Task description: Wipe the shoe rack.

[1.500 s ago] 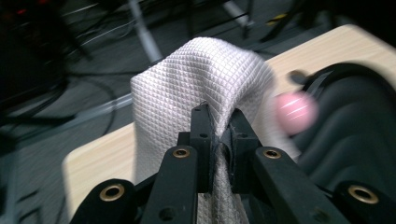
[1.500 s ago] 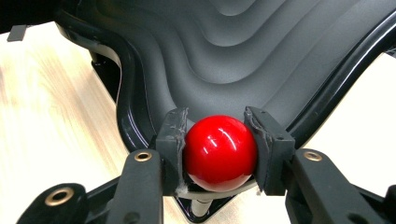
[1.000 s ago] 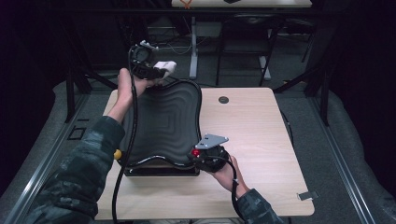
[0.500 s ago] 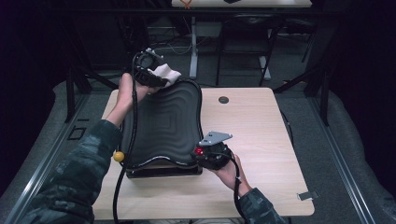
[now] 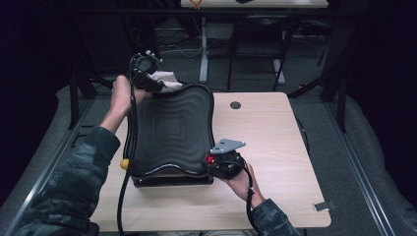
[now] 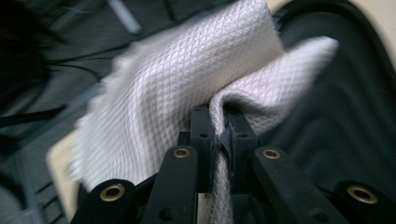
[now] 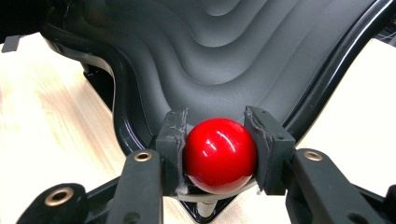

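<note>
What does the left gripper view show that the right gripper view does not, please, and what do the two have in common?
Left gripper view: the left gripper has its jaws pinched on a fold of white waffle-weave cloth, held at the edge of the tray, with dark floor behind.

Right gripper view: the right gripper has its jaws closed on a glossy red ball knob at the tray's corner, over the pale wooden table.

Both: the black tray with its stepped, rippled surface, and a pair of black jaws gripping something.

Blocked: black ridged tray (image 5: 172,132) covered the table's (image 5: 285,147) left half, near edge to far edge.
Open: right half lay bare, apart from a small round grommet (image 5: 235,105) near the far edge.
</note>
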Tool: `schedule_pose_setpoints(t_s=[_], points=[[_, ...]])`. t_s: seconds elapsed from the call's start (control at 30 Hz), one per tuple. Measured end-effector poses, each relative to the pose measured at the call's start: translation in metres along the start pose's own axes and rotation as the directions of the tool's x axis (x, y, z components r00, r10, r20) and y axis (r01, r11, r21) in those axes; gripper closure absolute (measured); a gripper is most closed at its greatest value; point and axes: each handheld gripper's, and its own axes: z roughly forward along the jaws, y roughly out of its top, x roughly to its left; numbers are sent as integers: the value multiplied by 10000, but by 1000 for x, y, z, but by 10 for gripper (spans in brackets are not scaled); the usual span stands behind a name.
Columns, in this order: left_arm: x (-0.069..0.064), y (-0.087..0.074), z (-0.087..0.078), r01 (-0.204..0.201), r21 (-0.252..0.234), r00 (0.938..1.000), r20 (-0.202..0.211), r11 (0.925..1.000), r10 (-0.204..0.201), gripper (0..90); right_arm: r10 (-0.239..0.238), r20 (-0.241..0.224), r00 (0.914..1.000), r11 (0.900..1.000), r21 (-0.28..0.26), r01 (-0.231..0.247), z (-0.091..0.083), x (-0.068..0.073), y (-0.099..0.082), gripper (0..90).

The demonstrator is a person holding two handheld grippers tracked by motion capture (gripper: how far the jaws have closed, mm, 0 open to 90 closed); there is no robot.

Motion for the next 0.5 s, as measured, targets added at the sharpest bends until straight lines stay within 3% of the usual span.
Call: schedule_pose_setpoints(t_s=[0.17, 0.2, 0.27, 0.5], points=[[8, 0, 4, 489, -451, 9985, -210, 9978, -499, 833, 34, 56, 10000, 10000, -55, -34, 0, 1, 0, 597], [8, 3, 4, 735, -856, 9971, -148, 9936, -751, 832, 13, 68, 10000, 10000, -53, -12, 1, 1, 0, 597], [6, 5, 5, 841, -1037, 9965, 59, 9911, -839, 833, -5, 112, 9999, 10000, -42, 6, 1, 1, 0, 597], [-8, 12, 5, 586, -1087, 9980, 282, 9923, -559, 833, -107, -197, 9997, 9998, -160, 104, 4, 2, 0, 598]])
